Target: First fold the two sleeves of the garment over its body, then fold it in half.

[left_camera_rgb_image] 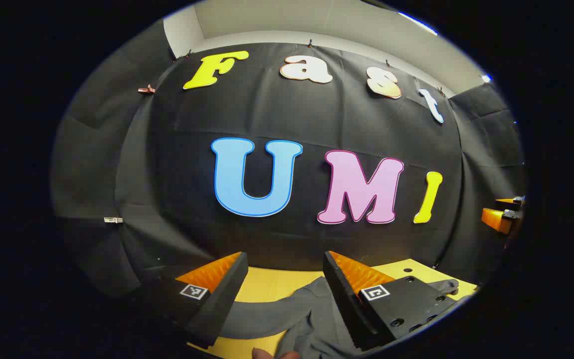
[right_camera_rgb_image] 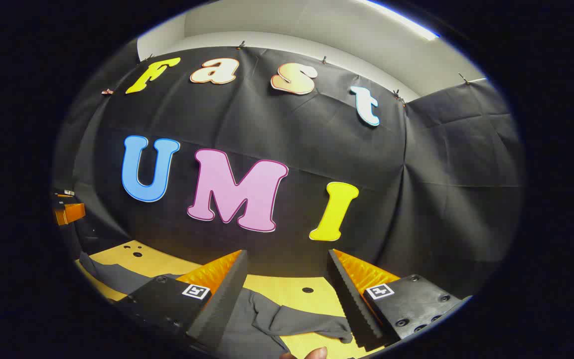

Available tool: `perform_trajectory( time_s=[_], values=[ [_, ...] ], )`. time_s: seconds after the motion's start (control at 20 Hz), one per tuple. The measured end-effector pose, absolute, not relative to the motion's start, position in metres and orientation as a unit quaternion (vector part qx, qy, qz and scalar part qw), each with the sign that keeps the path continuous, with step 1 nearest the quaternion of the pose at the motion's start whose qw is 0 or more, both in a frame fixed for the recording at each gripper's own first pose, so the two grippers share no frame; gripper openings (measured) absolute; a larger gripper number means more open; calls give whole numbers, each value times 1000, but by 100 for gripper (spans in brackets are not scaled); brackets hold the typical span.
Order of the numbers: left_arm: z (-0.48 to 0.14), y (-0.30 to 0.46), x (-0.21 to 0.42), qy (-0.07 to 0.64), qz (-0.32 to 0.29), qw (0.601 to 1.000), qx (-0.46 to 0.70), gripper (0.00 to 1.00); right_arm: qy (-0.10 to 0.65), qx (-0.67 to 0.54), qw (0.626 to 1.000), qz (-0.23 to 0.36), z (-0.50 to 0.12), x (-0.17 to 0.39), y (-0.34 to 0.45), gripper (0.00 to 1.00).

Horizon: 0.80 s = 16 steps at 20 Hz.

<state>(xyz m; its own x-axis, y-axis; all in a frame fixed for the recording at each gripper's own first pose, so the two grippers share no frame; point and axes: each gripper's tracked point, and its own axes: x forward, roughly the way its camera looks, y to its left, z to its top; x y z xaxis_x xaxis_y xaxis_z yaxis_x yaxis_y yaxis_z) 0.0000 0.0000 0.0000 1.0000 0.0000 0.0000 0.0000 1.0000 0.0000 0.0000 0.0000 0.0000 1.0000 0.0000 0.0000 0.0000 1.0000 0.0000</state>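
Lying limp on the yellow wooden worktop (right_camera_rgb_image: 287,291), the soft, light dark-grey cloth garment (right_camera_rgb_image: 267,319) is inviting sleeve-edge pinches while both the left tool (left_camera_rgb_image: 283,289) and right tool (right_camera_rgb_image: 287,291) are hanging released.

left claw (left_camera_rgb_image: 284,259) fingers spread, nothing between; right claw (right_camera_rgb_image: 287,257) likewise; both seemingly raised, level.

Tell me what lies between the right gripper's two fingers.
In the right gripper view, the grey garment on the yellow table lies between the open fingers.

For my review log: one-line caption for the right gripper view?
Open right gripper held above a dark grey garment lying on the yellow wooden table.
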Motion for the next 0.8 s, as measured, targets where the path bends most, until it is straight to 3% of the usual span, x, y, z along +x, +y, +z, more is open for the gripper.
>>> perform_trajectory(
  time_s=[0.8],
  values=[
    [-15, 2, -1, 9, 17, 1000, -7, 96, 2, -11, 1000, 3, -4, 2, 6, 97]
  ],
)
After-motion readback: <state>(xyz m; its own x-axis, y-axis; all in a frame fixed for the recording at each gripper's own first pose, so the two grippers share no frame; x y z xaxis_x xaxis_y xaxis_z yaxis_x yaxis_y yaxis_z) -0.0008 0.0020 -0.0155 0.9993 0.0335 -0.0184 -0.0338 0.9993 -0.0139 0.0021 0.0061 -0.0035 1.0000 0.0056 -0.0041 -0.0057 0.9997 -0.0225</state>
